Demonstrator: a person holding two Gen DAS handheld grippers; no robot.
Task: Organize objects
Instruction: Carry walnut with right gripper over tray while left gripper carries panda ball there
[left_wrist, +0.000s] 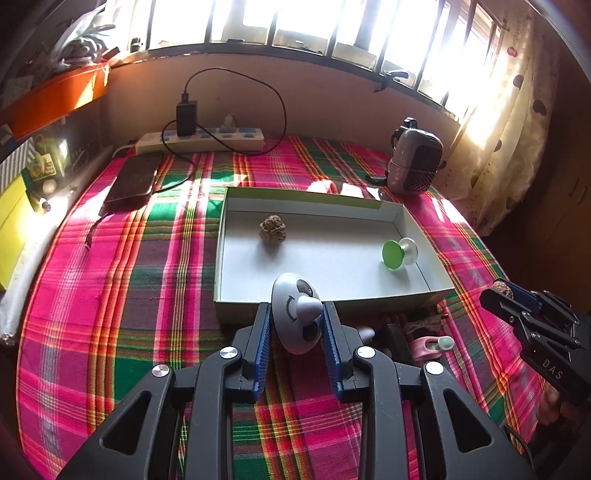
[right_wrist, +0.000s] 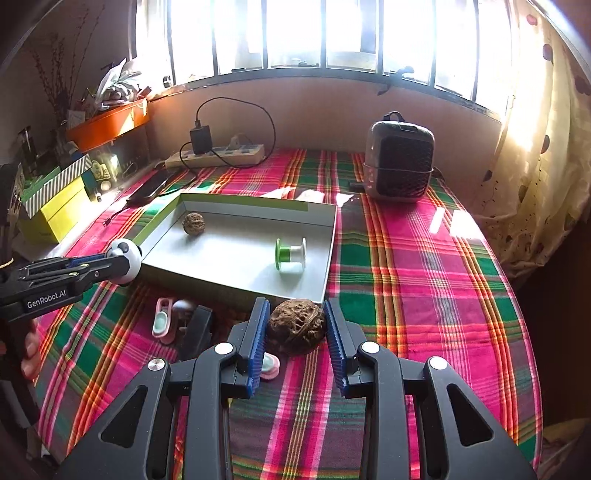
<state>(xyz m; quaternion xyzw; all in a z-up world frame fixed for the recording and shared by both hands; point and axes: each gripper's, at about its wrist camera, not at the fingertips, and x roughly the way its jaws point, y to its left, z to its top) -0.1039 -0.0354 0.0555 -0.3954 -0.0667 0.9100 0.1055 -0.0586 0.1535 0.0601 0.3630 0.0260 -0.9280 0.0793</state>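
Note:
My left gripper (left_wrist: 296, 317) is shut on a grey panda-face toy (left_wrist: 295, 317), held above the cloth just before the near wall of a shallow white box (left_wrist: 439, 284). My right gripper (right_wrist: 295, 321) is shut on a brown walnut (right_wrist: 297, 325), lifted above the cloth near the box's front corner. Inside the box lie another walnut (left_wrist: 271, 229) and a green-and-white spool (left_wrist: 399, 254). The right wrist view shows the same walnut (right_wrist: 193, 223) and spool (right_wrist: 291, 254) in the box (right_wrist: 236, 288), with the left gripper (right_wrist: 122, 264) and the panda toy (right_wrist: 127, 258) at the left.
Small pink items (right_wrist: 162, 321) and a dark block (right_wrist: 195, 332) lie on the plaid cloth in front of the box. A small heater (right_wrist: 399, 162) stands at the back right; a power strip (right_wrist: 218, 157) and a phone (left_wrist: 131, 181) lie at the back left. A curtain hangs on the right.

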